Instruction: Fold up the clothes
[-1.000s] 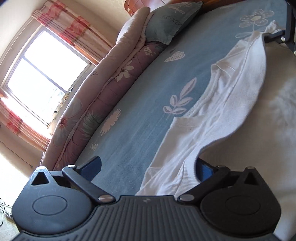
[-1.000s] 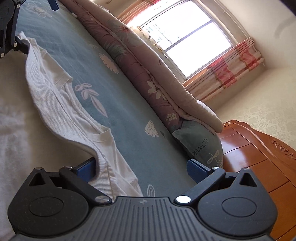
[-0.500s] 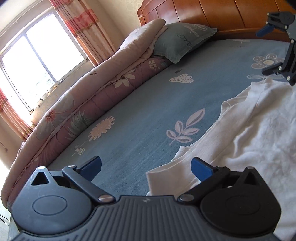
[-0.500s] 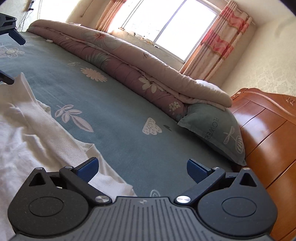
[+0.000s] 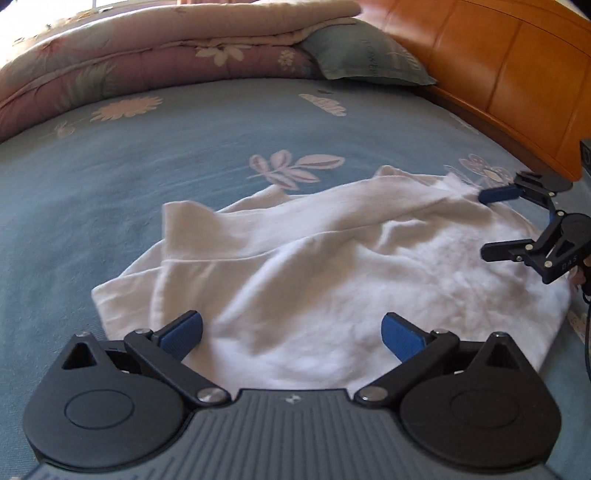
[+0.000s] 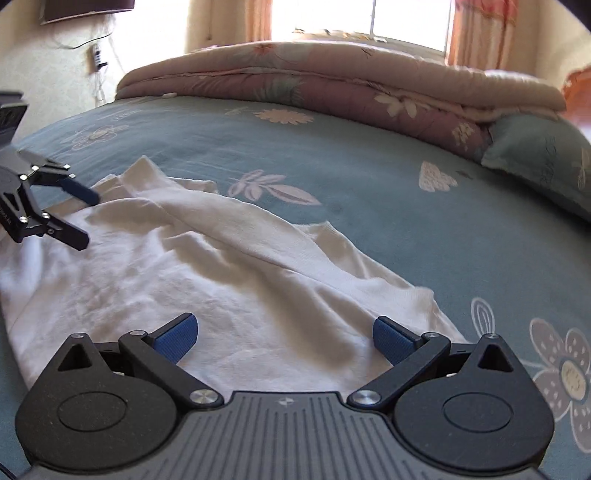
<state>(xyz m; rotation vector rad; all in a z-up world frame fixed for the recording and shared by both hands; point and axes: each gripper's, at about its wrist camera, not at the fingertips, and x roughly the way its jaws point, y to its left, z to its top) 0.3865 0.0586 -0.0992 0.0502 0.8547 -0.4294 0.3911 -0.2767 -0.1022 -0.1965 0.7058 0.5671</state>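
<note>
A white garment lies rumpled and partly folded over itself on the blue bedsheet. My left gripper hangs open just above its near edge, with nothing between the blue pads. In the left wrist view my right gripper stands open over the garment's right end. In the right wrist view the white garment spreads ahead, my right gripper is open over its near edge, and my left gripper is open at the left end.
A rolled floral quilt runs along the far side of the bed, with a teal pillow beside a wooden headboard. A bright window with curtains is behind the quilt. Bare blue sheet lies beyond the garment.
Both grippers have let go of the raised garment edge and pulled back toward the near side. The garment now lies flat on the bed, and both views have levelled out.
</note>
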